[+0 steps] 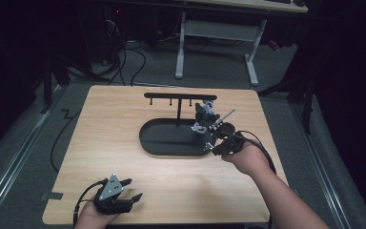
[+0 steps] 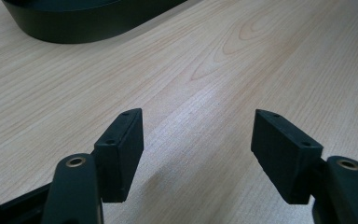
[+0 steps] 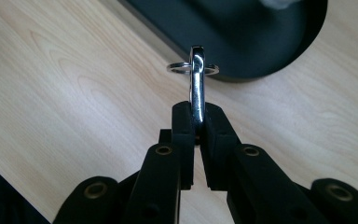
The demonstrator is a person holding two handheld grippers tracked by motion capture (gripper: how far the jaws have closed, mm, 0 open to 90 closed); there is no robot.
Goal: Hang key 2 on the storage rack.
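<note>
My right gripper [image 3: 196, 116] is shut on a shiny metal clip [image 3: 196, 79] that stands upright between its pads. A thin key ring [image 3: 182, 67] passes through the clip's top. In the high view my right gripper [image 1: 211, 142] is held above the right end of a black oval tray [image 1: 152, 138], and a dark bunch of keys and a charm [image 1: 205, 117] stands up from it. A black T-shaped hanger stand [image 1: 180, 97] rises from the tray. Near the table's front left, my left gripper [image 1: 132, 189] [image 2: 198, 140] is open over bare wood with nothing between its pads.
The wooden table [image 1: 114, 119] has free room left of the tray and along the front. The tray's edge [image 2: 88, 28] lies ahead of my left gripper. A white desk frame [image 1: 217, 43] and cables stand on the floor behind the table.
</note>
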